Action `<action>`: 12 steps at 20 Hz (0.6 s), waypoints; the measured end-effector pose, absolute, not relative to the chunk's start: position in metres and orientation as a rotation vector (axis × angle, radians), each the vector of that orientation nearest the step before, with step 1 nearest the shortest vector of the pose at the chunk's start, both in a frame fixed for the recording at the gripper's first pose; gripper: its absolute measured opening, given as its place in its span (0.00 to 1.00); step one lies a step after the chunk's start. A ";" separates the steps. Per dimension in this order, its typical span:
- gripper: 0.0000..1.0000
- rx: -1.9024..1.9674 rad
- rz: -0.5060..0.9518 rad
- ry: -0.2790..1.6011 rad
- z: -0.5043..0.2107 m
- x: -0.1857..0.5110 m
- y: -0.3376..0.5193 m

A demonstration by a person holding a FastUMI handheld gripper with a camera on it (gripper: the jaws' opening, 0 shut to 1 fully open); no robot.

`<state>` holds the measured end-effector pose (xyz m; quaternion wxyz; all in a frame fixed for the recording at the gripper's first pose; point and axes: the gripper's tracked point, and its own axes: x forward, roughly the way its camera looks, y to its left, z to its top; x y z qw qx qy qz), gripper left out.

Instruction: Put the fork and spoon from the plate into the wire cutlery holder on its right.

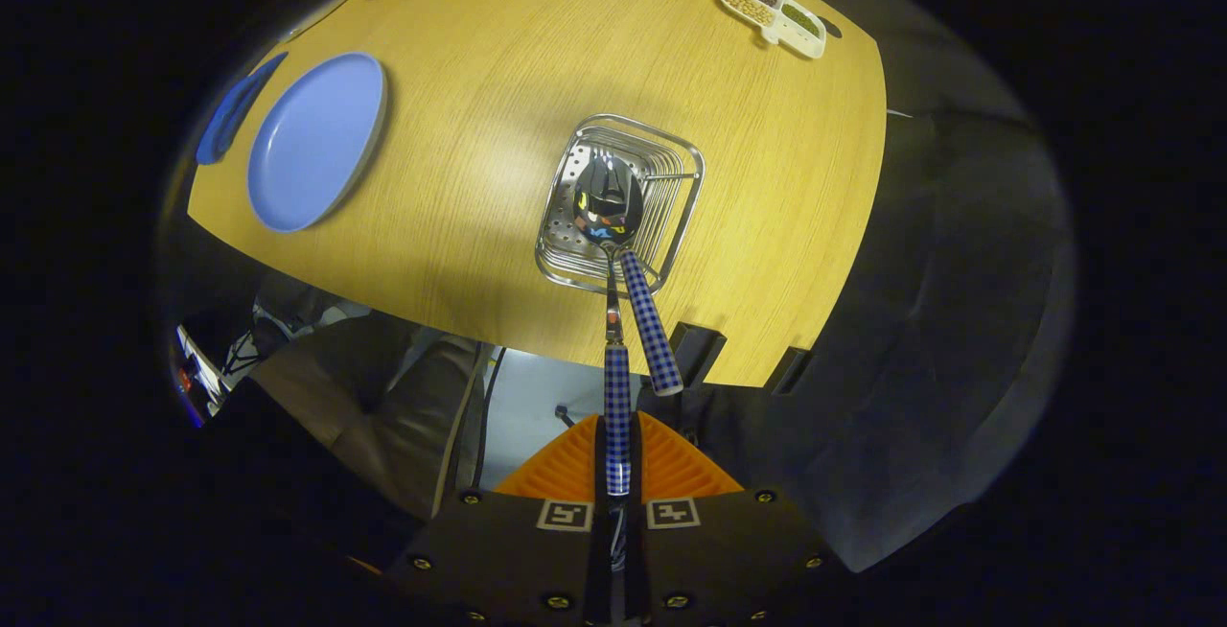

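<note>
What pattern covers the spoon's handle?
A blue-and-white check, clearest in the gripper view, on the spoon's handle clamped between the tongs.

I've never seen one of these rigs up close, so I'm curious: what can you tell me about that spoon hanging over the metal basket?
The spoon has a shiny metal bowl, a thin metal neck and a blue-and-white checked handle. The gripper is shut on that handle, holding it bowl-first over the wire cutlery holder on the wooden table. Whether the bowl touches the holder cannot be told. A second checked handle leans out of the holder right beside it.

spoon (611,210): checked handle, bowl over wire cutlery holder (671,162) | fork (650,320): checked handle, leaning inside holder | plate (316,140): blue, well left
</note>
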<state>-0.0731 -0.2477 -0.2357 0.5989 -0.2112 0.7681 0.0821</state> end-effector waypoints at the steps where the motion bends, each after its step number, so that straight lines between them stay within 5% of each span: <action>1: 0.06 -0.504 0.194 1.792 -0.237 -0.071 -0.248; 12: 0.11 -0.550 0.210 1.891 -0.253 -0.045 -0.238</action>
